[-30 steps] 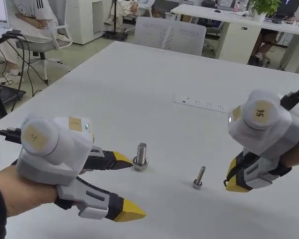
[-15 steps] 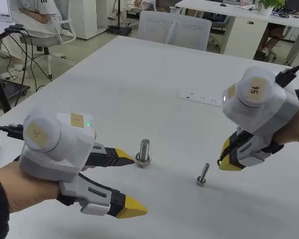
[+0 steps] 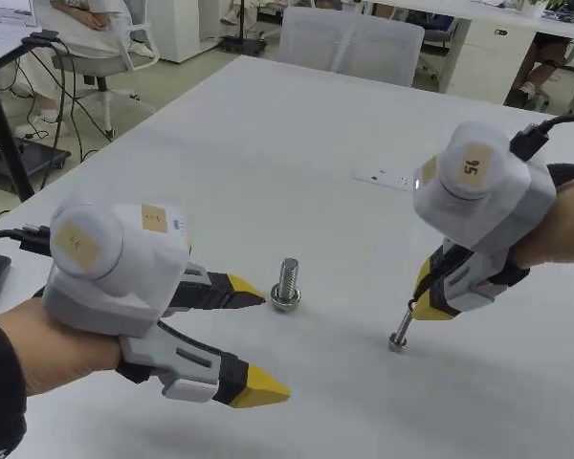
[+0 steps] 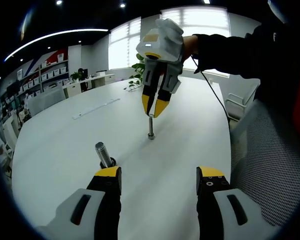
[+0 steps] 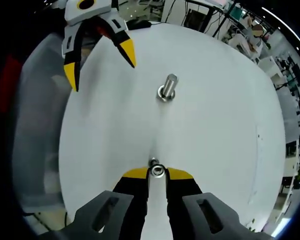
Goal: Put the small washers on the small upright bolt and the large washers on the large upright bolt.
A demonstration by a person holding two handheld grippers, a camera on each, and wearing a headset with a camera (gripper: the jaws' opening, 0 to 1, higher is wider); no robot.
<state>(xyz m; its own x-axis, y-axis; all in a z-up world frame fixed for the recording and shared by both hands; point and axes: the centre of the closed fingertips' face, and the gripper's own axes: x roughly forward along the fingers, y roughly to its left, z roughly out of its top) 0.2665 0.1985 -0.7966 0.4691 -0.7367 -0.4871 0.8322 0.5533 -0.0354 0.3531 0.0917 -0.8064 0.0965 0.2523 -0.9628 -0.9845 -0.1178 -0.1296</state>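
The large bolt stands upright mid-table with a washer round its base; it also stands in the left gripper view and the right gripper view. The small bolt stands to its right. My right gripper hangs tip-down right over the small bolt, shut on a small washer just above the bolt's top. My left gripper lies low at the front left, open and holding nothing, its upper tip close to the large bolt.
A white power strip lies on the white table behind the bolts. A grey chair stands at the table's far edge. Another chair with a seated person is at the back left.
My right gripper has moved left and down, from beside the small bolt to directly above it. The left gripper has stayed near the large bolt. The head camera has shifted.
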